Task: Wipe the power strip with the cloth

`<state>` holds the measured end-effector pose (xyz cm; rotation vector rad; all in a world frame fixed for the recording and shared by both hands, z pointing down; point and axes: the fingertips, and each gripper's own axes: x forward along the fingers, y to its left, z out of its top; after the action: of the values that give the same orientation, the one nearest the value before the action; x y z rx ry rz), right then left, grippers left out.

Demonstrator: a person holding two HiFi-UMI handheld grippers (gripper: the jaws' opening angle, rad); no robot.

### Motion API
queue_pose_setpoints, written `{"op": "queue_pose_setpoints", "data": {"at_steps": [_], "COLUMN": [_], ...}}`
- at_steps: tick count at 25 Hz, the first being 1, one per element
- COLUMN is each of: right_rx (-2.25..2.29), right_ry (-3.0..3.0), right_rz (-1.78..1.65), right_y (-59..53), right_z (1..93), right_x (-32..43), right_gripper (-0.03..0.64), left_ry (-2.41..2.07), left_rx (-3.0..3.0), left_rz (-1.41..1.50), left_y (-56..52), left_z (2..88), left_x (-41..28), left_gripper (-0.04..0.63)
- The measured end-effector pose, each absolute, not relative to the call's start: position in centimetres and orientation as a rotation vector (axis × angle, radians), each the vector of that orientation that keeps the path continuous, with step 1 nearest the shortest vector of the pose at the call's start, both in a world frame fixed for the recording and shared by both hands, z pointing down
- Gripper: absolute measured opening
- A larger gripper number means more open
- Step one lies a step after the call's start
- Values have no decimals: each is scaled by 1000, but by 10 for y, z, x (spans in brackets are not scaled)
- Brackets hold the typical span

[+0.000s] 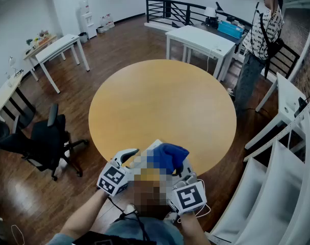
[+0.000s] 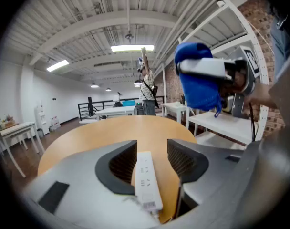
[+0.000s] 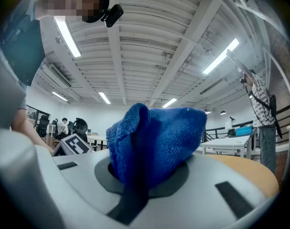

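Left tongs spread around power strip, lower centre, at tabletop near edge. Right tongs pinching blue cloth, frame centre.

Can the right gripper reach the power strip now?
Probably yes: the right gripper, holding the blue cloth, hangs close to the power strip inside the left gripper, with nothing between.

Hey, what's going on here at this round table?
A person works a claw in each hand at the near edge of the round wooden table. The right claw is clamped on a bunched blue cloth, held up in the air. The white power strip sits between the left claw's open jaws, apart from the cloth.
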<state>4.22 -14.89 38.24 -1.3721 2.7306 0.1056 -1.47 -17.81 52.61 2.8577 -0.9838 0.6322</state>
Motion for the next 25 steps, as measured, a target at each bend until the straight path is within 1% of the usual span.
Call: {"op": "queue_pose_setpoints", "data": {"at_steps": [3, 4, 5, 7, 14, 17, 22, 25], "right_rx": [-1378, -1376, -1374, -1385, -1426, -1417, -1423, -1428], "right_ry": [2752, 2770, 2784, 2777, 2755, 2769, 2758, 2757], "right_rz": [74, 41, 14, 14, -9, -34, -1, -9], "right_y": [-151, -151, -151, -156, -163, -162, -163, -162], "right_z": [387, 391, 396, 406, 426, 427, 426, 427], "right_x": [44, 44, 45, 49, 59, 56, 59, 61], "right_gripper": [58, 58, 58, 58, 58, 58, 58, 58], "left_ry": [-922, -911, -906, -909, -842, -784, -740, -771], "left_rx": [2776, 2750, 2725, 2682, 2557, 2509, 2445, 2415], "left_rz": [781, 818, 848, 899, 1080, 1137, 1296, 1332], "left_y": [-182, -184, -185, -189, -187, -184, -182, -185], "left_z": [566, 577, 588, 605, 644, 656, 677, 683], "left_x": [-14, -15, -16, -20, -26, -23, -26, -34], "left_gripper": [216, 218, 235, 236, 330, 357, 357, 361]}}
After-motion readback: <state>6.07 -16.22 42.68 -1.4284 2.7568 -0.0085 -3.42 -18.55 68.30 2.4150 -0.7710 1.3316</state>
